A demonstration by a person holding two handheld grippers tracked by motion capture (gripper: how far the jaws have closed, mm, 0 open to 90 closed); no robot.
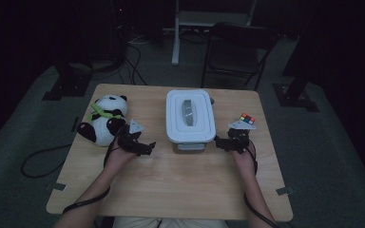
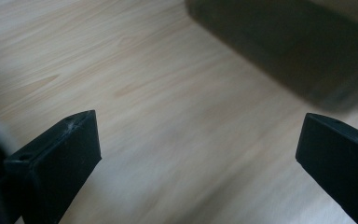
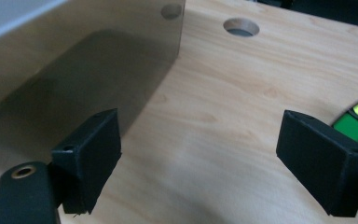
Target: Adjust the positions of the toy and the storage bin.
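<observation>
High view is showing the white plastic box with a lid (image 1: 190,116) sitting mid-bench, between the left tool (image 1: 147,145) and right tool (image 1: 220,142). Both tools are gaping apart, holding nothing, just beside the box.

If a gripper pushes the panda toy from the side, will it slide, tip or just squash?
The panda toy looks plush, so it would probably squash first. It seems light for its size and may tip or tumble rather than slide on the wooden table.

Matt wood table (image 1: 180,185), smooth plastic box (image 1: 190,116), plush panda (image 1: 103,118)
</observation>
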